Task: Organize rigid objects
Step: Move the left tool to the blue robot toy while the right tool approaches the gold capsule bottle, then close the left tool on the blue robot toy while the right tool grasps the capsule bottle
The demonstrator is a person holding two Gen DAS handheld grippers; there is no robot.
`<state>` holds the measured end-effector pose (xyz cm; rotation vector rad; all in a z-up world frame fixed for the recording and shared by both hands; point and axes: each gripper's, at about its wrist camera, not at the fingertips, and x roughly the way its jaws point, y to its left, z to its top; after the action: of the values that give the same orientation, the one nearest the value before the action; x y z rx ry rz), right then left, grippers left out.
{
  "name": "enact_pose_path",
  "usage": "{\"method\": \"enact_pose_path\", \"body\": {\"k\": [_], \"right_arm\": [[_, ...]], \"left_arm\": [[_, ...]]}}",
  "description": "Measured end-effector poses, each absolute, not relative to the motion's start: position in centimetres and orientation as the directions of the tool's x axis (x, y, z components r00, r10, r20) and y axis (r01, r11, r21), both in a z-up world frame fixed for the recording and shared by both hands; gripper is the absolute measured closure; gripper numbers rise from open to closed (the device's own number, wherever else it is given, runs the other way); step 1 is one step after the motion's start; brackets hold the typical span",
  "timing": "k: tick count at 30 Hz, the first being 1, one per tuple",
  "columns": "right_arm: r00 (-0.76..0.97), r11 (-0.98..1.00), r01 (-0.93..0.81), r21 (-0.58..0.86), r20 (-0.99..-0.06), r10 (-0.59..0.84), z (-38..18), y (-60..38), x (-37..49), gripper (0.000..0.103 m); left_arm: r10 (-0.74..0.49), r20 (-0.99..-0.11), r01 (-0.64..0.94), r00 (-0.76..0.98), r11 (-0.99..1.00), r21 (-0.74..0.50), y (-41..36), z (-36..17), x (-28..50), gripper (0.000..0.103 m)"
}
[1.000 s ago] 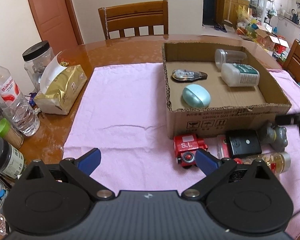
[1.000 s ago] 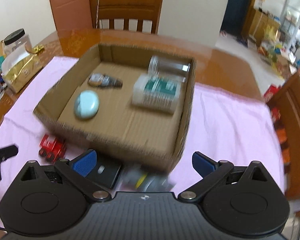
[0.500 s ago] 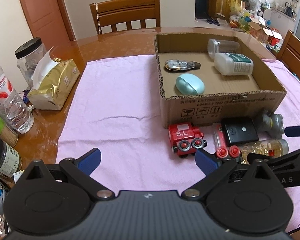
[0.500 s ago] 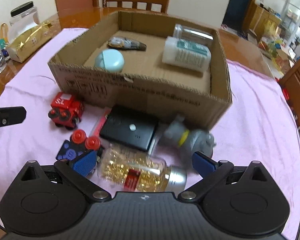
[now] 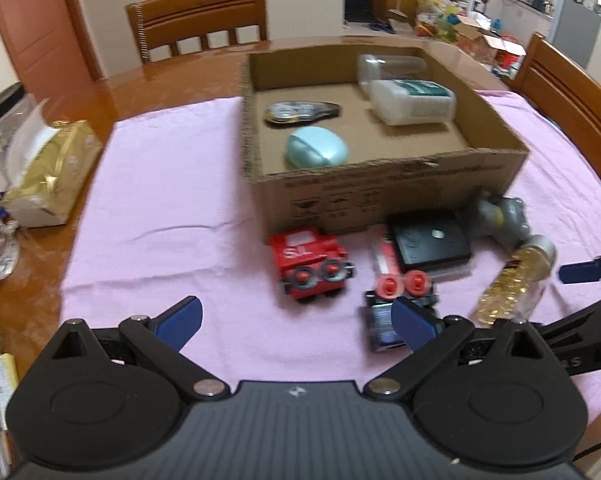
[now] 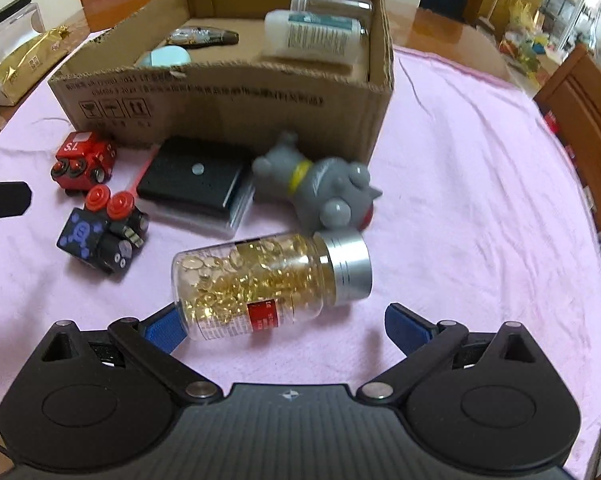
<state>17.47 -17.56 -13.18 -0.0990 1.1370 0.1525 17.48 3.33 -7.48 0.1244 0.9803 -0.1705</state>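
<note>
With my right gripper (image 6: 278, 326) wide open and empty around the capsule bottle (image 6: 268, 282) lying at lower centre, left gripper (image 5: 296, 320) open too, I fear the round bottle rolling away if one jaw touches first.

Left hand-held gripper (image 5: 296, 321): hovering low above the counter (image 5: 172, 216), pointing forward and level.
Left jaws: standing wide apart, blue pads (image 5: 180, 319) gripping nothing.
Right hand-held gripper (image 6: 286, 325): hanging low, tilting slightly downward.
Right jaws: spreading wide, blue pads (image 6: 404, 326) closing on nothing.
Relative position: the right hand-held gripper is showing at the right edge of the left wrist view, just beside the left one.
</note>
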Motion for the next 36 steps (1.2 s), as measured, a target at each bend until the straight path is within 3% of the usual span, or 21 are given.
{"method": "enact_pose_path", "body": {"k": [8, 21, 25, 29, 32, 36], "right_arm": [[0.408, 0.983, -0.183, 0.012, -0.909, 0.087, -14.3, -17.8, 17.3, 0.0], [0.437, 0.972, -0.236, 0.016, -0.891, 0.121, -14.2, -18.3, 16.6, 0.0], [0.441, 0.971, -0.24, 0.016, -0.889, 0.124, -14.2, -18.3, 16.6, 0.0], [0.449, 0.97, -0.243, 0.015, -0.884, 0.126, -14.1, -18.4, 16.4, 0.0], [0.451, 0.97, -0.243, 0.016, -0.884, 0.127, -14.1, -18.3, 16.5, 0.0], [0.452, 0.97, -0.242, 0.015, -0.883, 0.127, -14.0, -18.3, 16.4, 0.0]], "left_arm": [[-0.157, -0.849, 0.27, 0.504, 0.963, -0.018, 0.5, -9.6, 17.7, 0.003], [-0.153, -0.857, 0.273, 0.492, 0.962, -0.015, -1.4, -12.3, 18.1, 0.007], [-0.154, -0.861, 0.282, 0.484, 0.959, -0.013, -1.7, -12.8, 18.2, 0.031], [-0.153, -0.852, 0.292, 0.5, 0.956, 0.0, -1.8, -12.7, 17.8, 0.045], [-0.151, -0.854, 0.306, 0.498, 0.952, 0.01, -1.6, -12.5, 17.5, 0.052], [-0.13, -0.86, 0.292, 0.494, 0.956, 0.023, -0.4, -12.1, 16.9, 0.053]]}}
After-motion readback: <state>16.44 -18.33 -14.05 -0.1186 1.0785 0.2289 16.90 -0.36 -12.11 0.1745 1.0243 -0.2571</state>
